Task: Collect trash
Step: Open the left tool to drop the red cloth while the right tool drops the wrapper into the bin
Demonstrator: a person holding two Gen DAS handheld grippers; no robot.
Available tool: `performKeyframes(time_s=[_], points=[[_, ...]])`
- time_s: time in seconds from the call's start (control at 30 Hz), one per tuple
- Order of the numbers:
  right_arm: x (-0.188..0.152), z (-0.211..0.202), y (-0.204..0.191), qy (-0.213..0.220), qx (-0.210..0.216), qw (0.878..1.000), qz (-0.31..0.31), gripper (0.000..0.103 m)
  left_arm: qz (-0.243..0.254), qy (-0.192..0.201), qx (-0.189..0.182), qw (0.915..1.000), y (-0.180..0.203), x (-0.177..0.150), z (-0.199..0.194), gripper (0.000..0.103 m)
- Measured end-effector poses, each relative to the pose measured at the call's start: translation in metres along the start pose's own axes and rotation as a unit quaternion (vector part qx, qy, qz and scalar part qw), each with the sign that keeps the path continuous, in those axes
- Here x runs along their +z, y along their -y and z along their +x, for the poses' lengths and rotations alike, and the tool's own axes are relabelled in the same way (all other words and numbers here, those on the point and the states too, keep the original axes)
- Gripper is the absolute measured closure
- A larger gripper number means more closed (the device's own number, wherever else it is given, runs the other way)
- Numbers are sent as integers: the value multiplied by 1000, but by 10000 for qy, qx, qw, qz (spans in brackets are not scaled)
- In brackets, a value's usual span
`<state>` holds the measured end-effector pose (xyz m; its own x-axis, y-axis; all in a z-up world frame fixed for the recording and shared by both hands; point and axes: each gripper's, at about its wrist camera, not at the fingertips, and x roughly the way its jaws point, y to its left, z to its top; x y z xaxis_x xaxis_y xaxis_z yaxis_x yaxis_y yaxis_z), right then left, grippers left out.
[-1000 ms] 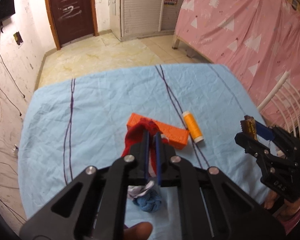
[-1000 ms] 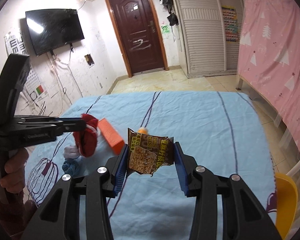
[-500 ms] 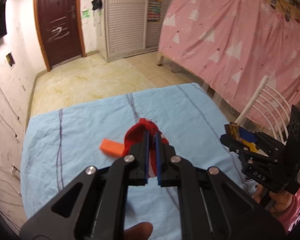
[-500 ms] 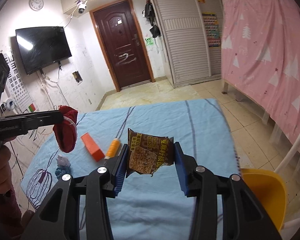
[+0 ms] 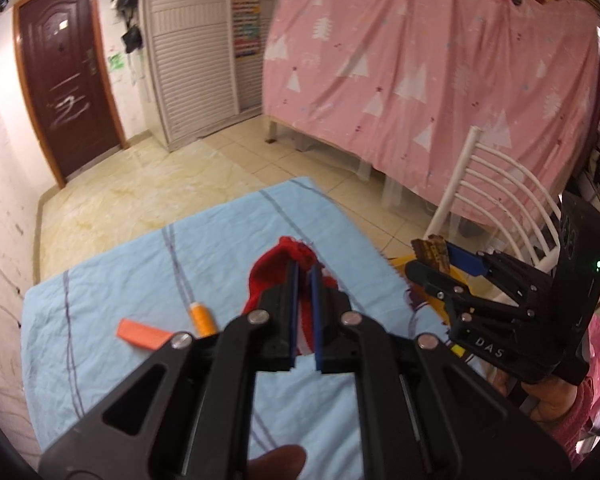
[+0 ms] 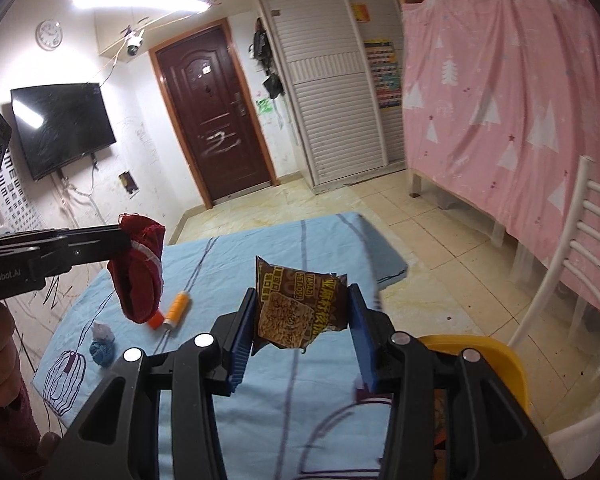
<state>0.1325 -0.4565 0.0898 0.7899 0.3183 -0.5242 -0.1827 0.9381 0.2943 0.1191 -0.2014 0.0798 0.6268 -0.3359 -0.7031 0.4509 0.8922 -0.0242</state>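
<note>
My left gripper (image 5: 305, 276) is shut on a red sock (image 5: 278, 265) and holds it above the blue-clothed table (image 5: 140, 272); the sock also hangs at the left in the right wrist view (image 6: 140, 276). My right gripper (image 6: 302, 312) is shut on a brown noodle wrapper (image 6: 300, 308), held above the table's right side near a yellow bin (image 6: 488, 364). The left wrist view shows the right gripper (image 5: 440, 258) to the right, with the wrapper (image 5: 430, 250) in it.
An orange thread spool (image 6: 177, 309), an orange block (image 5: 142, 333) and a small blue-and-white wad (image 6: 102, 346) lie on the table. A white chair (image 6: 580, 272) stands at the right by the pink curtain (image 6: 500, 100).
Both grippers have lifted and swung right with their loads. The sock has risen off the table. The yellow bin has come closer under the right gripper.
</note>
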Motion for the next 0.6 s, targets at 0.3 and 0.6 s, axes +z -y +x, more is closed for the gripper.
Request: performKeyframes(time_s=[0.3,0.6], points=[[-4,-22,42,211,-263,9991,255,65,389,2,-265,9989,48,11,21,98],[-11,-47,89,454,-499,9958,623,65,678,-72,-844,9941,105,18,56,98]])
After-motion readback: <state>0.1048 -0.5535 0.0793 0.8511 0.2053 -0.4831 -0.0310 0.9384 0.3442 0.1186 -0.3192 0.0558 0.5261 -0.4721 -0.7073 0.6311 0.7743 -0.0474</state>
